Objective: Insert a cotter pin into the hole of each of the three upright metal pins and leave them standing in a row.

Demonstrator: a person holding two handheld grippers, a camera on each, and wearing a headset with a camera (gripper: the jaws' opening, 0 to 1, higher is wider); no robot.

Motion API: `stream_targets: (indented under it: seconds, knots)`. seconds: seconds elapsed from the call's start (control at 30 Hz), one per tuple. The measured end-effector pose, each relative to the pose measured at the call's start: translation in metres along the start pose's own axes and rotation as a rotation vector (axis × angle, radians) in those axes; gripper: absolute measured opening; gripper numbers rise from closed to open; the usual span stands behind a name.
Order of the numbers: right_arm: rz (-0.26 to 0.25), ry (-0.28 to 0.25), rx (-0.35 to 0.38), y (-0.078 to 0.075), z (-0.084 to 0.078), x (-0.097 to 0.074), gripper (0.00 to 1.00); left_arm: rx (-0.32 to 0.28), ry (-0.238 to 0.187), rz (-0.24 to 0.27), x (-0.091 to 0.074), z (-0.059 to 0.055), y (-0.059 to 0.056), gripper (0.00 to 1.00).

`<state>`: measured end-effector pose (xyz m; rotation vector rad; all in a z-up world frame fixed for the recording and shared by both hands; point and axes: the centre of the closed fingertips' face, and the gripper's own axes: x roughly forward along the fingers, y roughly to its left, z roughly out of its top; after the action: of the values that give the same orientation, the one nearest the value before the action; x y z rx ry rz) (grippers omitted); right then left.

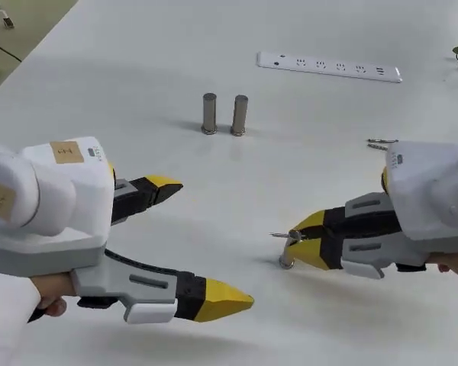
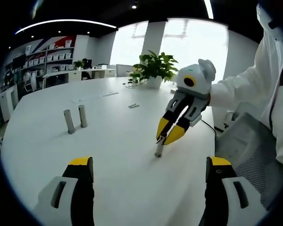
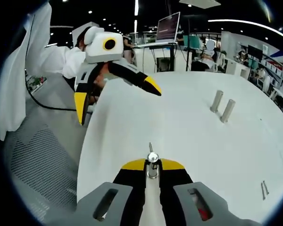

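Left gripper [image 1: 210, 242] fingers [image 1: 225, 299] spread, yellow-tipped; right gripper [image 1: 294, 242] fingers [image 1: 314, 255] pinching thin metal cotter pin [image 1: 279, 235]

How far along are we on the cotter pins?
Done: nothing clearly finished. In hand: right tongs shut on third pin, cotter pin poking from its top. To do: back pins stand together, no cotters visible in them; spare cotters lie on the table; left tongs open, empty.

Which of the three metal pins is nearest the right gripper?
The lone metal pin, clamped at the tips of the right gripper; the other two pins stand side by side farther back.
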<state>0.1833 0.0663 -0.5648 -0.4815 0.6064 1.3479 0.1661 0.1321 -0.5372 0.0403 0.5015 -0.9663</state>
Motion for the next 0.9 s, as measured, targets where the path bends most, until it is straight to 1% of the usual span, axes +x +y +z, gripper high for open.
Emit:
stream_targets:
  seconds: [0.03, 0.07, 0.2, 0.23, 0.37, 0.43, 0.53, 0.67, 0.7, 0.73, 0.8, 0.9]
  knots:
    - [-0.009, 0.004, -0.012, -0.003, 0.002, 0.002, 0.04, 0.0, -0.001, 0.004, -0.001, 0.0, 0.001, 0.99]
    - [-0.015, 0.006, -0.041, -0.006, 0.005, 0.004, 0.04, -0.001, 0.0, 0.008, -0.002, -0.001, 0.003, 0.99]
    - [-0.008, -0.001, -0.053, -0.013, 0.016, 0.013, 0.04, -0.005, -0.007, 0.023, -0.006, -0.001, 0.007, 0.99]
    - [-0.01, -0.005, -0.062, -0.019, 0.019, 0.016, 0.04, -0.007, -0.01, 0.029, -0.008, -0.001, 0.008, 0.99]
    - [-0.025, -0.023, -0.079, -0.031, 0.036, 0.029, 0.03, -0.017, -0.015, 0.046, -0.012, -0.002, 0.014, 0.99]
    - [-0.031, -0.032, -0.089, -0.041, 0.042, 0.036, 0.03, -0.019, -0.017, 0.054, -0.014, -0.002, 0.017, 0.99]
    - [-0.036, -0.033, -0.105, -0.05, 0.051, 0.044, 0.03, -0.016, -0.016, 0.068, -0.017, -0.003, 0.021, 0.97]
    - [-0.04, -0.035, -0.111, -0.058, 0.061, 0.052, 0.04, -0.03, -0.02, 0.07, -0.019, -0.004, 0.022, 0.98]
    - [-0.041, -0.034, -0.112, -0.059, 0.062, 0.053, 0.04, -0.031, -0.02, 0.071, -0.02, -0.005, 0.023, 0.98]
    - [-0.04, -0.03, -0.111, -0.063, 0.063, 0.056, 0.04, -0.031, -0.019, 0.076, -0.02, -0.005, 0.024, 0.98]
    - [-0.042, -0.026, -0.102, -0.067, 0.063, 0.059, 0.04, -0.034, -0.018, 0.082, -0.021, -0.006, 0.026, 0.98]
    - [-0.047, -0.018, -0.099, -0.069, 0.062, 0.061, 0.04, -0.023, -0.005, 0.088, -0.021, -0.009, 0.028, 0.98]
